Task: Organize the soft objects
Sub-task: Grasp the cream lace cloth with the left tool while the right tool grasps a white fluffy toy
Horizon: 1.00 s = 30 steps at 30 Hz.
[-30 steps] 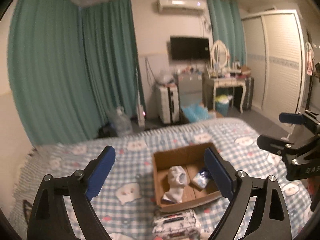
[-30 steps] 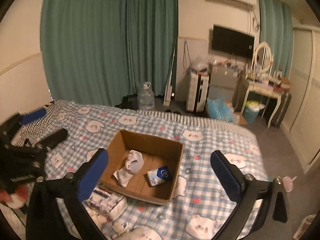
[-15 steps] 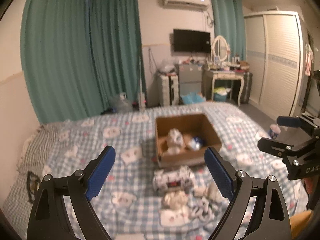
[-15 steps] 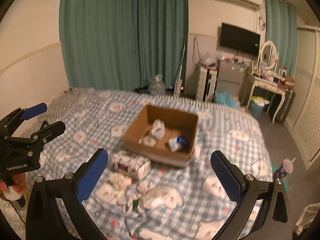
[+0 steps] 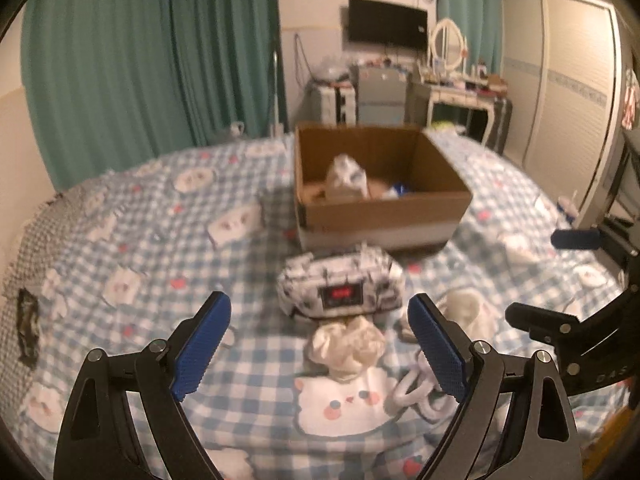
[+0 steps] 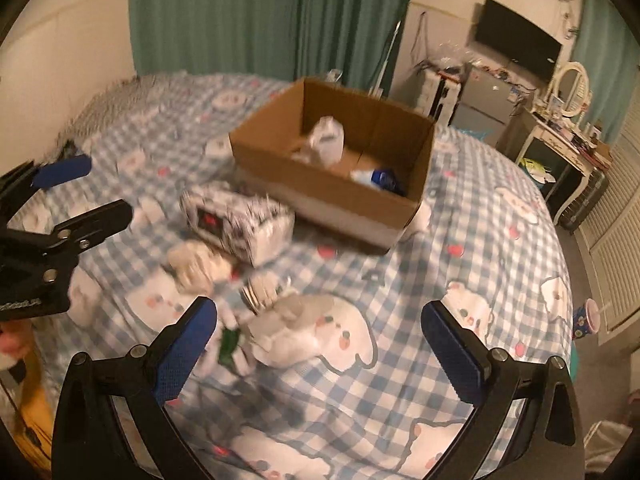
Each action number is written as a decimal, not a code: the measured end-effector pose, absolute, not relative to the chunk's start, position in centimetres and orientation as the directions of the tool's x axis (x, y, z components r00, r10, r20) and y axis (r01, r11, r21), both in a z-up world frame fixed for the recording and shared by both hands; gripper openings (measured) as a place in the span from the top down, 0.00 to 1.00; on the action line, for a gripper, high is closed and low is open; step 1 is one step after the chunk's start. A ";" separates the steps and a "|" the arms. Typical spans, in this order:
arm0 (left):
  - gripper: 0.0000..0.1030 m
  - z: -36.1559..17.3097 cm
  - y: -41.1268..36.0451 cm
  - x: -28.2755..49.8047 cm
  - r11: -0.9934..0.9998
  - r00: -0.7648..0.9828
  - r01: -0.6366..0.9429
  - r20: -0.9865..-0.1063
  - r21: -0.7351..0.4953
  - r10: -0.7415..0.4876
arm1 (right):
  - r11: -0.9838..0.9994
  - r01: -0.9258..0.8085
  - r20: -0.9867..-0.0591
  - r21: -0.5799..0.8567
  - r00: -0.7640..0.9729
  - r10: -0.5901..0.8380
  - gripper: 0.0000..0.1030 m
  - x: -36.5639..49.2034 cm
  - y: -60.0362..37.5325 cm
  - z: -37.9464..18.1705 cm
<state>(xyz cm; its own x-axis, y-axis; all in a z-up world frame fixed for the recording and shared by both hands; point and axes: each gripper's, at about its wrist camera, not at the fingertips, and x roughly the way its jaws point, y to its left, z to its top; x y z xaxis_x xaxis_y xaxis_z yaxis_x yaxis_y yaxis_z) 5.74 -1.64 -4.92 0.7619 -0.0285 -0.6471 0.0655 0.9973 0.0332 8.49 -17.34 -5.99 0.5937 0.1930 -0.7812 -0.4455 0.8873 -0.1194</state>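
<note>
A: Left wrist view first; the left gripper (image 5: pixel 318 344) hangs over the bed (image 5: pixel 132 248) with its jaws spread wide and nothing between them; the cream bundle (image 5: pixel 346 346) lies on the sheet just ahead of the fingers, touching the near edge of the printed pack (image 5: pixel 340 288).

B: And the box (image 5: pixel 380 204)?

A: Beyond the pack, open-topped, with a white cloth (image 5: pixel 346 178) and something blue inside; the right gripper (image 5: pixel 576 280) shows at the right edge, also released as far as I can tell.

B: What could go wrong from there?

A: My guess is that the bundle sits so close against the pack that closing on it could catch the pack's wrapper too; and a soft lump may squash and slip out, or trail a loose end on the way to the box.

B: Right wrist view, then.

A: The right gripper (image 6: pixel 320 344) is open and empty as well; a white sock (image 6: pixel 292 328) lies just ahead of its left finger, with a small green scrap (image 6: pixel 229 342) and a striped piece (image 6: pixel 260 290) beside it; the pack (image 6: pixel 236 224) stands between that heap and the box (image 6: pixel 332 184); the left gripper (image 6: pixel 68 196) is at the left edge.

B: The risk on this side?

A: The pieces overlap, so one pinch may lift two things or drag a neighbour off; both grippers hang near the same heap, so they could knock together; this view is blurred, so I cannot tell exactly where one piece ends.
</note>
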 end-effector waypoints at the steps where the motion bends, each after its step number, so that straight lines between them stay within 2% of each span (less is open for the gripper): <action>1: 0.12 -5.8 -1.7 6.2 0.997 0.751 0.068 -0.659 0.033 -0.029 | 0.878 -0.460 -0.791 -0.131 0.582 0.187 0.10 8.9 -17.3 -6.7; 4: 0.12 -8.5 -2.0 7.2 0.996 0.719 0.083 -0.693 0.020 -0.046 | 0.863 -0.489 -0.828 -0.128 0.532 0.179 0.16 10.1 -17.1 -8.9; 6: 0.18 -9.9 -2.3 7.6 0.995 0.698 0.102 -0.714 0.017 -0.059 | 0.856 -0.505 -0.856 -0.109 0.486 0.177 0.19 10.7 -16.9 -10.5; 7: 0.18 -10.5 -2.4 7.8 0.993 0.688 0.115 -0.723 0.018 -0.067 | 0.851 -0.514 -0.868 -0.106 0.466 0.173 0.24 10.9 -16.8 -11.1; 10: 0.19 -12.2 -2.7 8.4 0.992 0.658 0.127 -0.749 0.008 -0.078 | 0.842 -0.532 -0.900 -0.085 0.404 0.165 0.26 11.4 -16.8 -13.0; 11: 0.20 -12.8 -2.6 8.7 0.991 0.640 0.130 -0.763 -0.010 -0.092 | 0.844 -0.532 -0.906 -0.064 0.385 0.174 0.26 11.5 -16.8 -13.4; 12: 0.27 -13.3 -2.5 8.9 0.991 0.626 0.134 -0.773 -0.022 -0.102 | 0.845 -0.534 -0.914 -0.036 0.360 0.188 0.28 11.7 -16.9 -13.8; 16: 0.34 -14.7 -2.4 9.8 0.988 0.585 0.143 -0.801 -0.057 -0.131 | 0.830 -0.557 -0.928 0.001 0.308 0.208 0.44 11.7 -16.3 -14.7; 17: 0.40 -14.9 -2.4 10.0 0.987 0.579 0.145 -0.803 -0.066 -0.139 | 0.827 -0.563 -0.931 0.007 0.298 0.210 0.46 11.7 -16.2 -14.9; 19: 0.42 -14.9 -2.5 10.1 0.985 0.580 0.153 -0.801 -0.076 -0.152 | 0.820 -0.573 -0.935 0.007 0.287 0.209 0.54 11.4 -16.0 -15.1; 22: 0.46 -15.0 -2.6 9.9 0.984 0.583 0.162 -0.797 -0.080 -0.161 | 0.823 -0.567 -0.930 0.016 0.294 0.221 0.58 11.5 -16.1 -14.8; 27: 0.59 -14.9 -2.6 10.0 0.981 0.580 0.177 -0.797 -0.079 -0.168 | 0.832 -0.553 -0.921 0.038 0.304 0.243 0.61 11.4 -16.5 -13.9; 30: 0.63 -14.7 -2.8 9.8 0.982 0.581 0.181 -0.798 -0.062 -0.158 | 0.834 -0.550 -0.911 0.029 0.330 0.249 0.61 11.1 -16.6 -13.0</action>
